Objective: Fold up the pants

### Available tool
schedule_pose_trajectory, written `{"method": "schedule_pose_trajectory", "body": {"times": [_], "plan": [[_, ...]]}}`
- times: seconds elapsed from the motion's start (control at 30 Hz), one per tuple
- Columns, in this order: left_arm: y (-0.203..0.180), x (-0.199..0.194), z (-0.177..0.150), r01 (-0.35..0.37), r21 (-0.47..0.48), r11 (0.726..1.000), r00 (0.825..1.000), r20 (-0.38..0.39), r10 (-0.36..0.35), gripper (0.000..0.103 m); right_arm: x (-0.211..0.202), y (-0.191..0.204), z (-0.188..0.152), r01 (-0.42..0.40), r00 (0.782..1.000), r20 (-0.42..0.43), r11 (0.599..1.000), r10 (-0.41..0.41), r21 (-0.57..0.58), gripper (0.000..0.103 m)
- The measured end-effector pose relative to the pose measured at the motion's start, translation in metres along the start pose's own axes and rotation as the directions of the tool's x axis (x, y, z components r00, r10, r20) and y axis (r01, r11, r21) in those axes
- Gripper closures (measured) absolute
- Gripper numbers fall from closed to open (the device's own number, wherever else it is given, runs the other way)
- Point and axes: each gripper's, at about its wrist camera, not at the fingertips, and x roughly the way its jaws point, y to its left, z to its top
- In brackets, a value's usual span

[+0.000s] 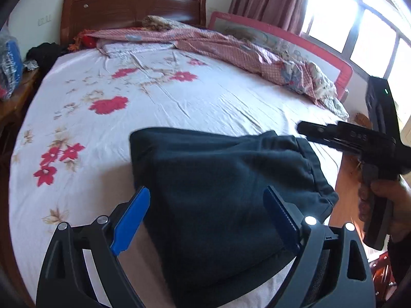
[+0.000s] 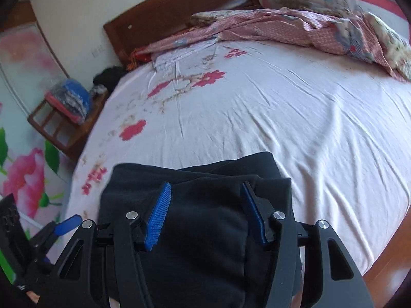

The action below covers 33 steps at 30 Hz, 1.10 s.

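Dark navy pants (image 1: 223,187) lie folded into a thick bundle on the near edge of the bed; they also show in the right wrist view (image 2: 195,205). My left gripper (image 1: 208,202) is open, its blue pads wide apart above the bundle, holding nothing. My right gripper (image 2: 205,200) is open too, its blue pads spread over the bundle's top. In the left wrist view the right gripper (image 1: 334,136) hovers at the right, just past the pants' far right corner, with a hand on its handle.
The white floral bedsheet (image 1: 154,97) spreads beyond the pants. A crumpled pink quilt (image 1: 231,46) lies along the far side by a red bed rail (image 1: 282,36). A wooden headboard (image 1: 133,7) stands behind. A bedside stand (image 2: 64,120) holds bagged clothes at left.
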Motion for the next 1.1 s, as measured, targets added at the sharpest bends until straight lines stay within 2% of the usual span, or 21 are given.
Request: {"method": "schedule_pose_trajectory", "body": {"times": [0.03,0.07,0.13,0.17,0.33,0.4,0.47,0.53,0.57,0.6,0.63,0.7,0.77,0.8,0.83,0.87,0.9,1.0,1.03,1.07,1.1], "plan": [[-0.005,0.013,-0.006,-0.011,0.013,1.0,0.999,-0.046,0.011,0.015,0.017,0.009,0.001,0.033,0.999,-0.03,0.997,-0.035,-0.068,0.055],[-0.012,0.026,-0.016,0.013,0.042,0.999,0.994,-0.112,-0.008,0.014,0.033,0.011,-0.001,0.094,0.993,-0.063,0.989,-0.102,-0.112,0.057],[-0.025,0.037,-0.04,-0.059,0.147,0.987,0.989,-0.129,0.079,0.015,0.059,0.006,-0.008,0.143,0.979,-0.118,0.972,-0.167,-0.187,0.068],[-0.031,0.038,-0.05,-0.066,0.195,0.979,0.987,-0.131,0.092,0.015,0.066,0.001,-0.01,0.165,0.974,-0.122,0.965,-0.192,-0.206,0.071],[-0.034,0.03,-0.067,-0.071,0.253,0.965,0.987,-0.121,0.105,0.015,0.061,-0.009,-0.007,0.128,0.983,-0.108,0.976,-0.148,-0.174,0.073],[-0.033,0.027,-0.063,-0.078,0.251,0.965,0.985,-0.132,0.114,0.015,0.05,-0.015,-0.001,0.1,0.985,-0.129,0.99,-0.112,-0.101,0.078],[-0.034,0.015,-0.056,-0.095,0.251,0.963,0.984,-0.122,0.129,0.015,0.019,-0.021,0.002,0.111,0.99,-0.08,0.992,-0.116,-0.065,0.077],[-0.03,-0.005,-0.054,-0.078,0.238,0.968,0.989,-0.107,0.106,0.015,-0.01,-0.028,0.0,0.119,0.991,-0.051,0.991,-0.122,-0.069,0.065],[-0.025,-0.019,-0.053,-0.067,0.224,0.972,0.992,-0.086,0.088,0.015,-0.02,-0.033,-0.003,0.124,0.991,-0.049,0.991,-0.126,-0.053,0.051],[-0.018,-0.031,-0.051,-0.054,0.206,0.977,0.996,-0.053,0.066,0.015,-0.027,-0.041,-0.007,0.117,0.991,-0.062,0.993,-0.119,-0.034,0.042],[-0.01,-0.039,-0.047,-0.051,0.184,0.981,0.998,-0.028,0.057,0.013,-0.033,-0.051,-0.012,0.097,0.993,-0.072,0.995,-0.097,0.004,0.041],[0.016,-0.045,-0.036,-0.055,0.107,0.993,0.998,-0.025,0.058,0.012,-0.035,-0.075,-0.022,-0.009,0.995,-0.096,0.993,0.02,0.115,0.034],[0.049,-0.041,-0.023,-0.016,-0.033,0.999,0.999,-0.03,0.015,0.012,-0.03,-0.101,-0.032,-0.103,0.987,-0.098,0.965,0.129,0.24,0.034],[0.067,-0.034,-0.019,0.039,-0.118,0.992,0.998,-0.044,-0.045,0.012,-0.024,-0.111,-0.038,-0.12,0.981,-0.113,0.95,0.158,0.29,0.034],[0.085,-0.024,-0.018,0.126,-0.213,0.969,0.988,-0.059,-0.142,0.011,-0.017,-0.117,-0.044,-0.137,0.974,-0.129,0.938,0.187,0.319,0.034],[0.098,-0.013,-0.019,0.163,-0.301,0.939,0.979,-0.069,-0.192,0.011,-0.011,-0.119,-0.05,-0.155,0.966,-0.146,0.932,0.211,0.328,0.034],[0.107,-0.004,-0.019,0.136,-0.361,0.923,0.98,-0.085,-0.178,0.011,-0.008,-0.12,-0.055,-0.162,0.963,-0.152,0.928,0.223,0.336,0.034],[0.112,0.021,-0.027,0.198,-0.436,0.878,0.958,-0.104,-0.267,0.011,0.002,-0.123,-0.068,-0.225,0.942,-0.146,0.893,0.302,0.39,0.033],[0.11,0.027,-0.031,0.216,-0.463,0.859,0.95,-0.104,-0.295,0.011,0.003,-0.122,-0.069,-0.229,0.943,-0.138,0.891,0.303,0.392,0.033],[0.11,0.034,-0.034,0.257,-0.488,0.834,0.933,-0.101,-0.347,0.011,0.004,-0.121,-0.07,-0.238,0.94,-0.137,0.89,0.312,0.388,0.034],[0.108,0.038,-0.037,0.265,-0.5,0.825,0.927,-0.103,-0.36,0.011,0.006,-0.121,-0.071,-0.239,0.939,-0.142,0.892,0.313,0.385,0.033]]}}
